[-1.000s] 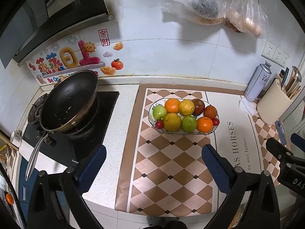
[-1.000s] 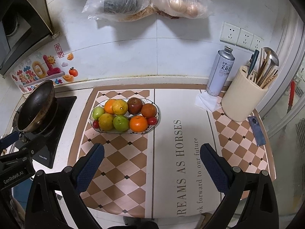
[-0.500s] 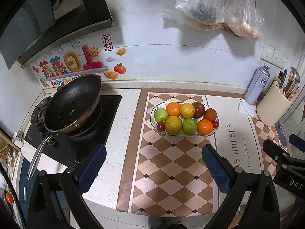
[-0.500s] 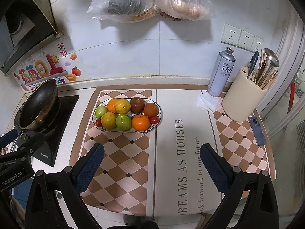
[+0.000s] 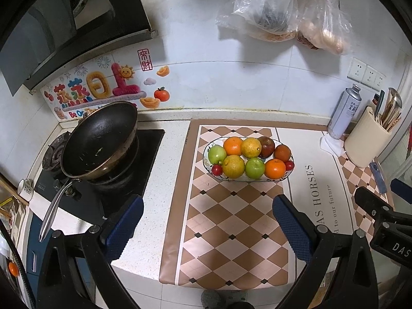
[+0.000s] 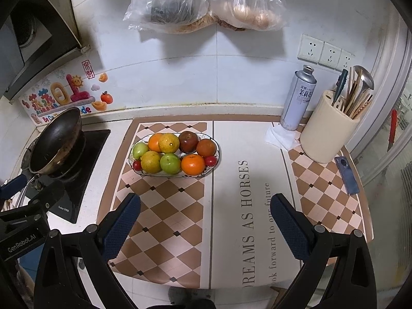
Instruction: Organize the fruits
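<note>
An oval patterned fruit bowl (image 5: 207, 157) (image 6: 216, 154) stands on the checkered counter mat. It holds oranges (image 5: 275, 169), yellow citrus (image 5: 233, 166), green apples (image 5: 255, 168), dark red fruit (image 5: 266, 146) and small red tomatoes (image 5: 216, 170). My left gripper (image 5: 207, 221) is open and empty, held back over the mat's near part, short of the bowl. My right gripper (image 6: 206, 219) is open and empty, also held back from the bowl, which lies ahead to its left. Each gripper shows at the edge of the other's view.
A black wok (image 5: 99, 139) sits on the stove at left. A spray can (image 6: 298, 97), a folded tissue (image 6: 282, 136), a cream utensil holder (image 6: 328, 128) and a phone (image 6: 347, 175) stand at right. Plastic bags (image 6: 206, 2) hang on the wall. The counter's front edge is close below.
Both grippers have pulled back and risen a little, so the bowl and counter look slightly smaller and farther. The fruits have not moved.
</note>
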`<state>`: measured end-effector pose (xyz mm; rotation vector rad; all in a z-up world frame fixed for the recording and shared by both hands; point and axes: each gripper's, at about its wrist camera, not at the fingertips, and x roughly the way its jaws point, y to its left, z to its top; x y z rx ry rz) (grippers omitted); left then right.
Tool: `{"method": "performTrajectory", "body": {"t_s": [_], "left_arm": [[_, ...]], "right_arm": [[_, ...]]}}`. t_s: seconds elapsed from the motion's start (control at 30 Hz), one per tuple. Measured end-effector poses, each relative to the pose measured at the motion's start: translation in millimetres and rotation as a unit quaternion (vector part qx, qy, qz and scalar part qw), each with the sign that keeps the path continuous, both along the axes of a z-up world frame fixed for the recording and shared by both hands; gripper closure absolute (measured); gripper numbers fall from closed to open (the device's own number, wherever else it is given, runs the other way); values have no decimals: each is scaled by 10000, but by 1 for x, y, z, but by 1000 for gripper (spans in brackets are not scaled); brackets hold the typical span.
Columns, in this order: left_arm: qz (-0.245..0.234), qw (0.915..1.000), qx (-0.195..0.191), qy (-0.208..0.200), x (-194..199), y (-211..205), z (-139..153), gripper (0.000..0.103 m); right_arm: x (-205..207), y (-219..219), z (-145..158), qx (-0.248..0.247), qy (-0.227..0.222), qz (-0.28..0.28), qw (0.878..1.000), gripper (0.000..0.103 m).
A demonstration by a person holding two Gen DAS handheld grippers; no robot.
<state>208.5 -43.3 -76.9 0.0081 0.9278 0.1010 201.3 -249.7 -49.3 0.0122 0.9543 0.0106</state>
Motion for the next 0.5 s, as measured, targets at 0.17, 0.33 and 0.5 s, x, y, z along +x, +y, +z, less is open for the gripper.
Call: {"method": "performTrajectory", "body": {"t_s": [0.17,0.33,0.5], "left_arm": [[-29,10000,8,-12,-4,-1,3,0],[-50,10000,-15,-8,-7,-1,4,0],[-64,10000,7,-28,-10,-2,6,0]], "right_arm": [[-3,0,2,8,-18,2,10000,1],[-5,0,3,11,-20,0,10000,1],[-7,1,4,3,-42,13,10000,1]]}}
